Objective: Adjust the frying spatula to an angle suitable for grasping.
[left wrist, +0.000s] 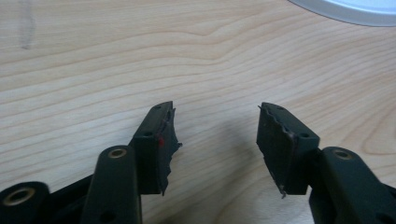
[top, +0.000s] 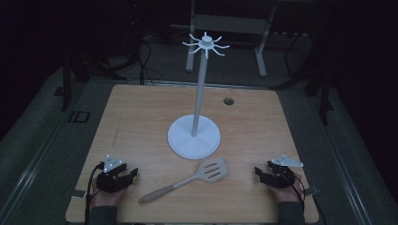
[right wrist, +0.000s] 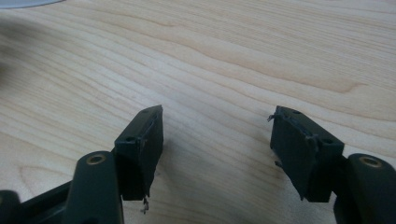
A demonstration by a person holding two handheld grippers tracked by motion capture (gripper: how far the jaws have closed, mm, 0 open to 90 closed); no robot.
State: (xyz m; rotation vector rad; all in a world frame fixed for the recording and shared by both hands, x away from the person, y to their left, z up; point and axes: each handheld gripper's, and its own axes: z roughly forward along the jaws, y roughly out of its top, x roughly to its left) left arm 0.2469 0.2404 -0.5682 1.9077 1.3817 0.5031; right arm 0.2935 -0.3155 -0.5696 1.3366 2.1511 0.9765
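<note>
pale wood grain runs across the square wooden table (top: 141,117), and on it, between the two hands, lies a beige slotted spatula (top: 187,180) flat on its back, its slotted head toward the white hook stand's round base (top: 194,136) and its handle slanting toward the person's left. lying that way, the handle is the nearer part for the left black two-jaw gripper (top: 133,173), which rests at the near left corner with its jaws standing apart and nothing between them. the right black two-jaw gripper (top: 258,172) sits at the near right, jaws likewise spread and empty, with bare wood under them in its own view. the stand's thin white pole rises to a ring of small hooks (top: 205,44) at the top, probably meant to take the spatula by a hole in its handle end, though the dim high view is too poor to show such a hole. both hands look parked, well apart from the spatula.
</note>
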